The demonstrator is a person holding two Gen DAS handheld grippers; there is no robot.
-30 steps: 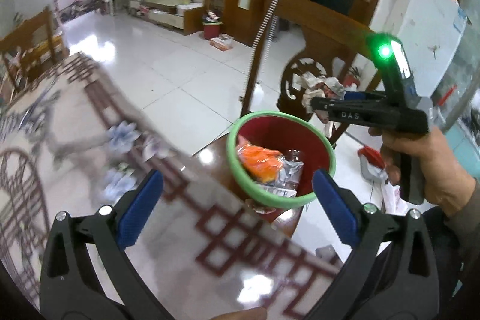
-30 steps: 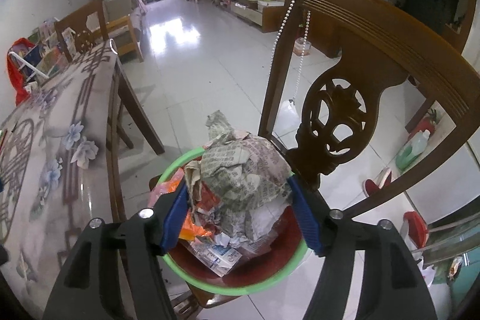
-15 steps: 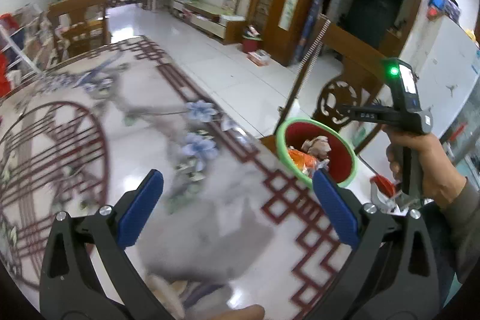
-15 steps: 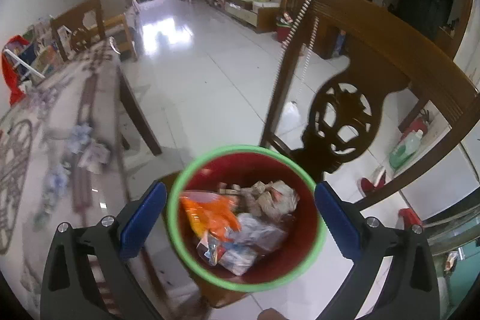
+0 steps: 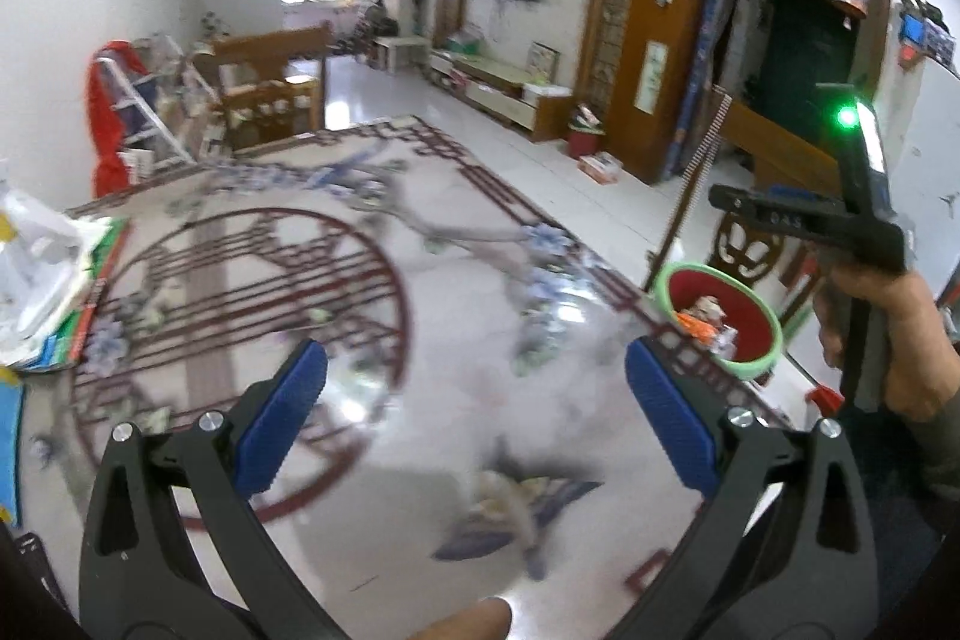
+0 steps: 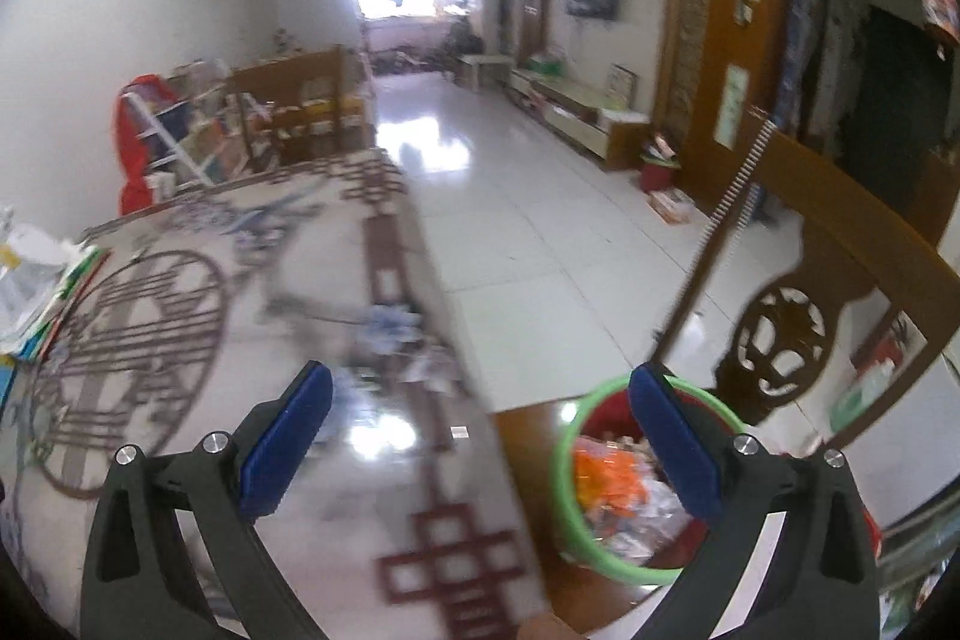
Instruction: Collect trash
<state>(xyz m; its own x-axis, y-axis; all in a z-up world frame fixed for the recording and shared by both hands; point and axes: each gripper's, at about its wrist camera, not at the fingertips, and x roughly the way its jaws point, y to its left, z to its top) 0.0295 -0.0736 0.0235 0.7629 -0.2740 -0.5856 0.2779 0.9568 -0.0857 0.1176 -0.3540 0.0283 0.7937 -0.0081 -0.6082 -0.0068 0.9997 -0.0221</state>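
A red bin with a green rim stands on a chair seat off the table's right edge, holding crumpled paper, an orange wrapper and clear plastic. My left gripper is open over the patterned table, nothing between its blue pads. A blurred piece of trash lies on the table just below it. My right gripper is open and empty, straddling the table edge and the bin; in the left wrist view its body is seen held in a hand at right.
A carved wooden chair back rises behind the bin. Plastic bags and booklets are piled at the table's left edge. A rack draped in red and another chair stand beyond the far end. Glossy tiled floor lies to the right.
The right gripper let go of the crumpled paper into the bin, opened wide and swung left toward the table. The left gripper swept left from the bin across the table.
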